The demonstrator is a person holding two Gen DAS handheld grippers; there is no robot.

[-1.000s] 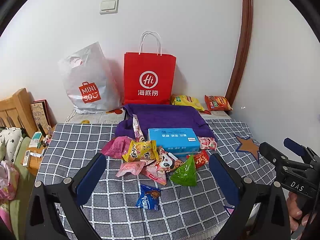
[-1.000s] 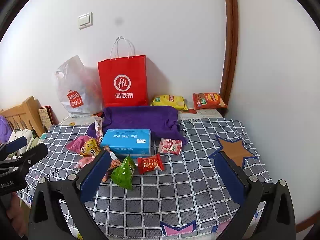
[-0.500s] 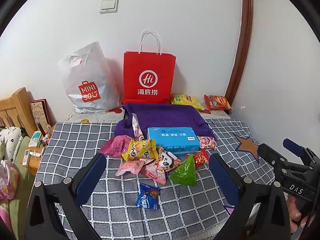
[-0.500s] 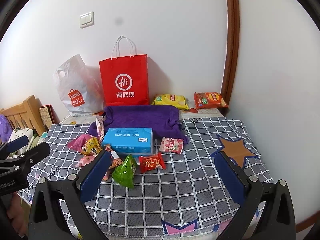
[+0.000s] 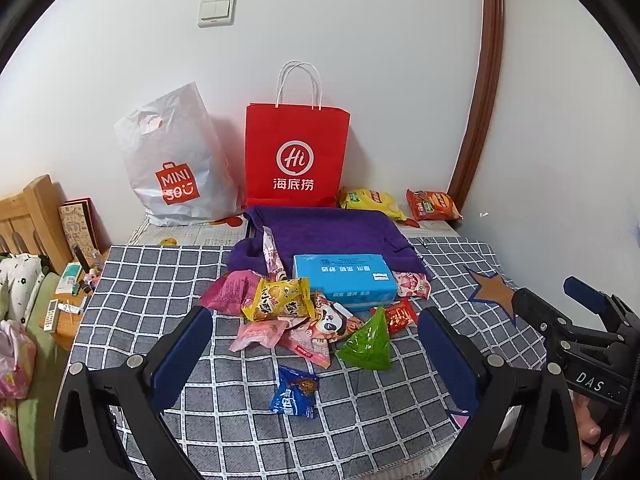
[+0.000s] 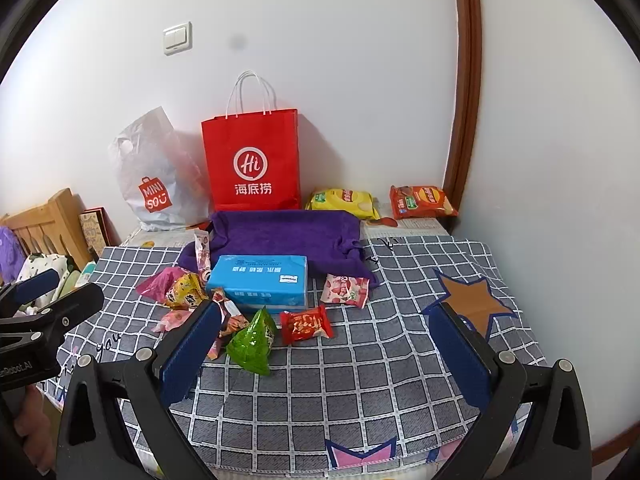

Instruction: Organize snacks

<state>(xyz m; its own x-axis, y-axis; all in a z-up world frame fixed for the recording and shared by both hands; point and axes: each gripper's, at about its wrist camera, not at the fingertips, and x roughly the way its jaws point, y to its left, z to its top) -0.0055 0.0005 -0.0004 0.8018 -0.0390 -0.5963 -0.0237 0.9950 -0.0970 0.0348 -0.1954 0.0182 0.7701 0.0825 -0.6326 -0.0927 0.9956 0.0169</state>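
Several snack packets lie in a loose pile on a grey checked cloth (image 5: 168,280): a green pyramid packet (image 5: 368,342), a red packet (image 5: 398,316), a yellow packet (image 5: 280,298), a blue packet (image 5: 294,392) and pink ones. A blue box (image 5: 344,280) sits behind them on a purple towel (image 5: 328,228). My left gripper (image 5: 316,364) is open and empty, just short of the pile. My right gripper (image 6: 324,354) is open and empty, with the green packet (image 6: 254,338) and red packet (image 6: 306,324) ahead of it.
A red paper bag (image 5: 296,160) and a white plastic bag (image 5: 176,164) stand against the back wall. A yellow chip bag (image 5: 368,202) and an orange one (image 5: 434,205) lie at the back right. A wooden bed frame (image 5: 28,216) is at the left.
Both grippers have eased slightly forward toward the pile. Nothing on the cloth has moved.
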